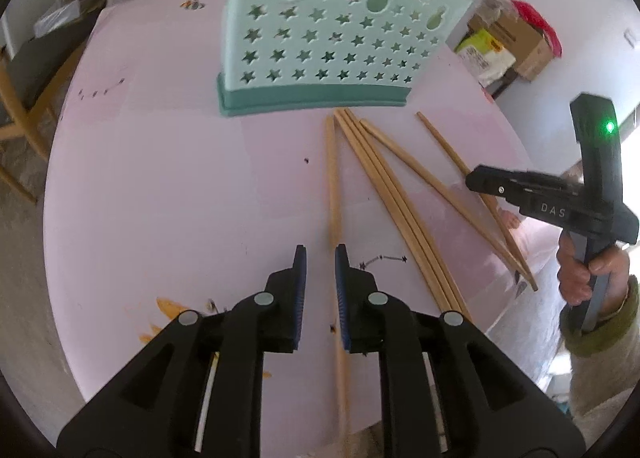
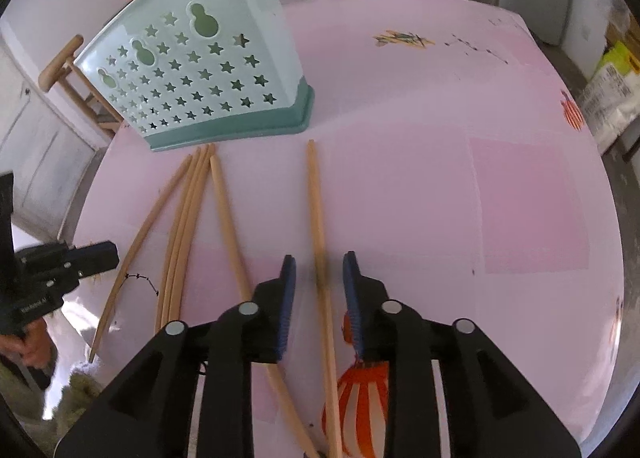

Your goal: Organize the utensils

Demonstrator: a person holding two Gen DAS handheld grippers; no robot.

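Both the left gripper point(image 1: 320, 254) and right gripper point(image 2: 319, 264) are released; center each over one chopstick point(image 2: 318, 217), clench, then lift toward the holder point(image 1: 320, 37).

holder point(image 2: 208, 69) blocks back, right tabletop point(image 2: 480, 177) open

Utensil holder point(image 1: 320, 33) upright on table point(image 1: 160, 185) w/ chopsticks point(image 1: 384, 193) fanned flat just before its base.

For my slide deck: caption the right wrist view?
Right claw open astride one chopstick on the pink table, teal holder ahead.
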